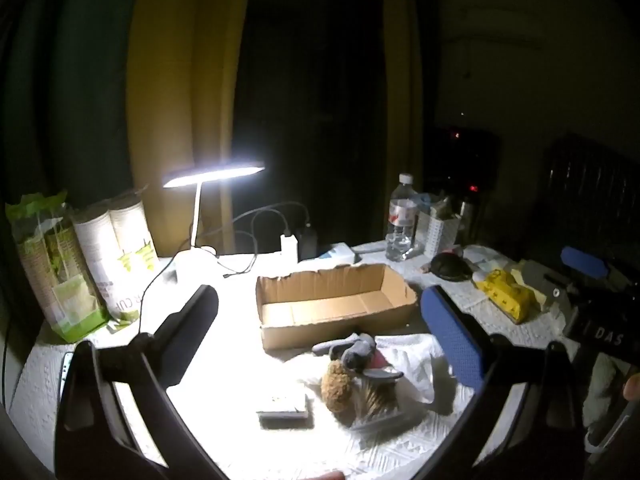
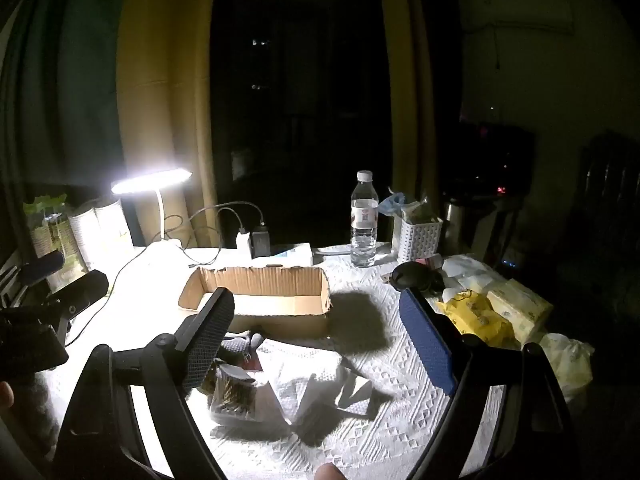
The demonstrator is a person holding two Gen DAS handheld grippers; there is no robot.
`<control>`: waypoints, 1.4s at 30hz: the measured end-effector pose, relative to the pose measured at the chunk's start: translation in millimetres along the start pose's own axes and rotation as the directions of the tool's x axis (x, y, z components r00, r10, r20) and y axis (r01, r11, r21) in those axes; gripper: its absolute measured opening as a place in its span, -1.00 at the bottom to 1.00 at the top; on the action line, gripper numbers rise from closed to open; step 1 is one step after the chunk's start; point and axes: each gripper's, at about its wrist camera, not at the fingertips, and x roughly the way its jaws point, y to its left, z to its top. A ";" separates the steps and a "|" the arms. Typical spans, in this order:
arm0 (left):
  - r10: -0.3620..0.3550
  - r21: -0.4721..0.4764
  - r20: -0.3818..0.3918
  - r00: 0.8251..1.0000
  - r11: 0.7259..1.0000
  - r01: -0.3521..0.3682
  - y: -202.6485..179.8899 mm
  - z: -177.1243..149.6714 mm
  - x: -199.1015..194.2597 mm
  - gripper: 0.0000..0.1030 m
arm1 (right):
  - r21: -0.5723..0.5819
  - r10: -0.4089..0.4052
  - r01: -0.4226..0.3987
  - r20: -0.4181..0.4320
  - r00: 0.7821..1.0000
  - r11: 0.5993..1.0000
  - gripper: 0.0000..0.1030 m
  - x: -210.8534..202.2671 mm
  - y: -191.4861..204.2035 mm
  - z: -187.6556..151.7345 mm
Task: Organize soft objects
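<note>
An open, empty cardboard box [image 1: 336,304] sits mid-table; it also shows in the right wrist view [image 2: 260,300]. In front of it lies a pile of soft things: a grey sock-like piece [image 1: 356,350], a brown fuzzy ball [image 1: 338,386] and crumpled white cloth [image 1: 416,360]. In the right wrist view the white cloth [image 2: 316,384] lies between my fingers, and the pile [image 2: 232,388] is partly hidden by the left finger. My left gripper [image 1: 320,328] is open and empty above the pile. My right gripper [image 2: 320,332] is open and empty.
A lit desk lamp [image 1: 212,174] stands at the back left beside paper-cup sleeves [image 1: 108,256]. A charger with cables [image 1: 290,246], a water bottle [image 1: 401,220], a white basket [image 2: 418,238], a dark round object [image 1: 450,266], yellow packets [image 1: 506,292] and a small flat box [image 1: 284,404] crowd the table.
</note>
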 end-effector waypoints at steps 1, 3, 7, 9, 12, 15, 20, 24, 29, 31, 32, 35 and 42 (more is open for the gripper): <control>-0.001 0.001 0.001 1.000 1.000 0.001 -0.3 -0.5 -0.2 0.99 | -0.001 0.000 0.000 0.001 1.000 1.000 0.69 -0.7 0.6 0.2; -0.001 -0.001 0.001 1.000 1.000 0.001 -0.3 -0.1 -0.4 0.99 | -0.001 0.000 0.000 0.001 1.000 1.000 0.69 -1.6 1.1 0.6; -0.001 -0.004 -0.001 1.000 1.000 0.001 -1.3 0.8 -0.9 0.99 | 0.000 0.000 0.000 0.001 1.000 1.000 0.69 -0.6 -0.2 0.1; 0.000 -0.002 0.001 1.000 1.000 0.000 -1.9 1.4 -1.3 0.99 | 0.001 0.001 -0.001 0.002 1.000 1.000 0.69 -1.0 0.4 0.4; -0.001 -0.005 -0.002 1.000 1.000 0.001 0.5 3.3 -0.3 0.99 | -0.001 0.000 0.000 0.002 1.000 1.000 0.69 -1.9 1.9 0.8; 0.000 -0.006 -0.001 1.000 1.000 0.000 0.1 3.5 -1.0 0.99 | 0.001 0.000 0.000 0.000 1.000 1.000 0.69 -2.2 2.8 1.5; 0.005 -0.009 0.000 1.000 1.000 -0.005 0.3 4.3 -1.9 0.99 | 0.001 0.000 0.000 0.001 1.000 1.000 0.69 -2.8 3.0 1.8; 0.004 -0.009 0.003 1.000 1.000 -0.004 0.4 4.9 -2.3 0.99 | 0.001 -0.001 0.001 0.001 1.000 1.000 0.69 -3.0 3.3 2.0; 0.004 -0.009 0.002 1.000 1.000 -0.004 1.7 5.8 -2.4 0.99 | 0.001 -0.002 0.002 0.000 1.000 1.000 0.69 -3.0 2.2 1.7; 0.004 -0.011 0.005 1.000 1.000 -0.004 1.7 5.2 -3.6 0.99 | 0.000 -0.002 0.002 0.001 1.000 1.000 0.69 -3.1 1.4 1.4; 0.005 -0.011 0.004 1.000 1.000 -0.005 1.6 5.2 -2.9 0.99 | 0.000 -0.001 0.001 0.001 1.000 1.000 0.69 -2.9 1.6 1.4; 0.004 -0.012 0.004 1.000 1.000 -0.004 1.3 6.0 -3.0 0.99 | 0.000 -0.001 0.001 0.002 1.000 1.000 0.69 -3.0 1.2 1.1; 0.000 -0.010 0.002 1.000 1.000 0.000 0.6 5.9 -2.1 0.99 | 0.001 -0.003 0.003 0.000 1.000 1.000 0.69 -2.8 1.0 0.6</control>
